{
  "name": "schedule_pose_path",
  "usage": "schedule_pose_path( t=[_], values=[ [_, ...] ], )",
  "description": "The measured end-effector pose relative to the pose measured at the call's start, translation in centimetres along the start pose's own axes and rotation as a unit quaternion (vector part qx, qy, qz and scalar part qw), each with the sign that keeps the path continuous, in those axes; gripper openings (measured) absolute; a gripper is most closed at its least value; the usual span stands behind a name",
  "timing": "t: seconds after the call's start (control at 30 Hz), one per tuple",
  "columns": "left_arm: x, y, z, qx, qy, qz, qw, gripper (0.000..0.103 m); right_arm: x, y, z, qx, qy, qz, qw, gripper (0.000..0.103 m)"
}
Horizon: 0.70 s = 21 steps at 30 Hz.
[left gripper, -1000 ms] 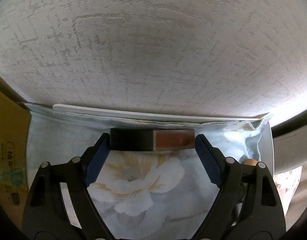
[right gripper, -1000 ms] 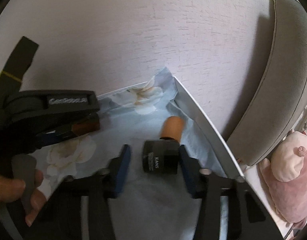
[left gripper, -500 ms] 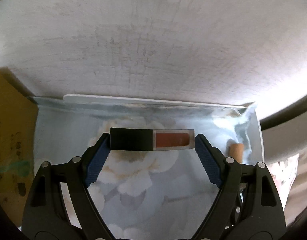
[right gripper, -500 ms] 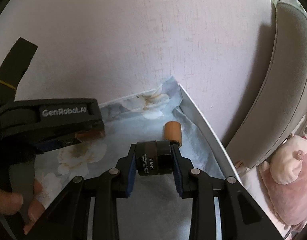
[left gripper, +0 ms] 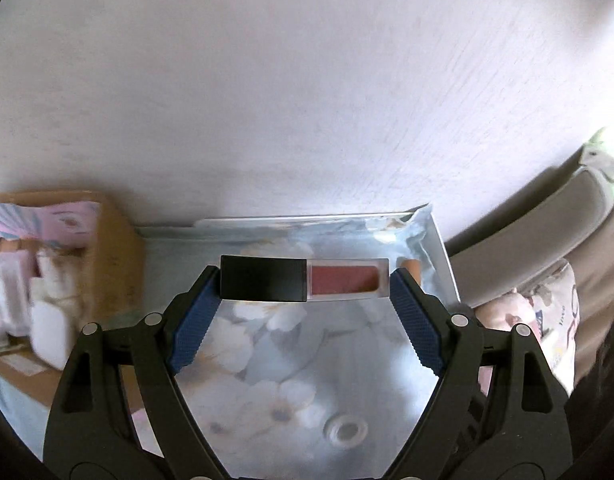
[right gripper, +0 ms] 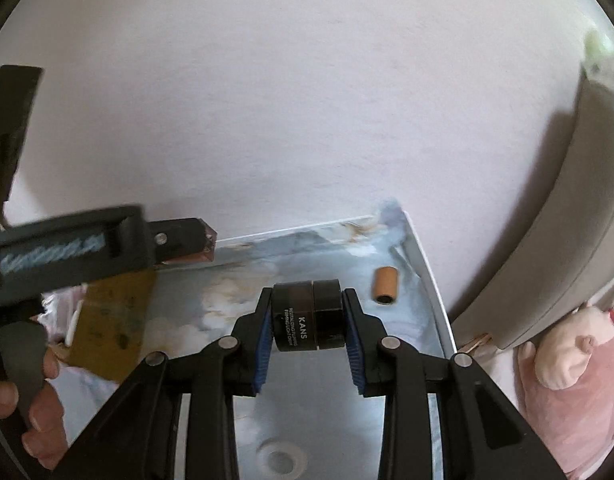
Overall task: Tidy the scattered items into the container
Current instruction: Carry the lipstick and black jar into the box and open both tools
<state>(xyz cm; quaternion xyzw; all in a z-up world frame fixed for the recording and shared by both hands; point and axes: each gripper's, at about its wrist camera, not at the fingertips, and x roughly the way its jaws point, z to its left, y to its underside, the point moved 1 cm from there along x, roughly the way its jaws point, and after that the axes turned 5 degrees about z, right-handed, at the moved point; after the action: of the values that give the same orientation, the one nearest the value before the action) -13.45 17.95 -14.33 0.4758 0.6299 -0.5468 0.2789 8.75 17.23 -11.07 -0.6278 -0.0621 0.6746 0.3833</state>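
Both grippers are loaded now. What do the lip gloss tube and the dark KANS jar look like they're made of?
Lip gloss tube: apparently hard plastic, with an opaque black cap and a clear, glossy body showing the reddish-brown fill. KANS jar: dark and glossy with soft highlights and white print, either glass or thick plastic; the look can't settle it. Both appear rigid, held end to end by the left gripper and right gripper.

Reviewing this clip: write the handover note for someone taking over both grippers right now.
Left gripper: shut on the black-capped clear tube of red lip gloss, held crosswise.
Right gripper: shut on the dark round KANS cream jar.
Both are lifted above the floral-lined tray.
The cardboard box at left already holds white bottles.
Left: box both items, then the small tan cylinder lying on the tray.
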Motion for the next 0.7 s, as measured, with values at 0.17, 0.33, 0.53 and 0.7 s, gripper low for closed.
schedule_pose_path(
  t=[0.17, 0.33, 0.53, 0.7],
  values=[
    [-2.4, -3.0, 5.3, -0.021, 0.005, -0.009, 0.9997, 0.083, -1.8, -2.2, 4.5, -0.034, -0.026, -0.005, 0.999, 0.030],
    [-5.9, -2.9, 11.0, -0.047, -0.007, -0.027, 0.9985, 0.083, -3.0, -3.9, 9.6, -0.070, -0.062, -0.002, 0.996, 0.030],
    [-9.5, -2.4, 17.1, -0.080, -0.024, -0.047, 0.9953, 0.083, -3.1, -4.8, 15.9, -0.111, -0.103, 0.018, 0.988, 0.030],
    [-10.6, -1.4, 22.0, -0.113, -0.047, -0.055, 0.9910, 0.083, -2.3, -4.5, 21.3, -0.145, -0.128, 0.054, 0.980, 0.030]
  ],
)
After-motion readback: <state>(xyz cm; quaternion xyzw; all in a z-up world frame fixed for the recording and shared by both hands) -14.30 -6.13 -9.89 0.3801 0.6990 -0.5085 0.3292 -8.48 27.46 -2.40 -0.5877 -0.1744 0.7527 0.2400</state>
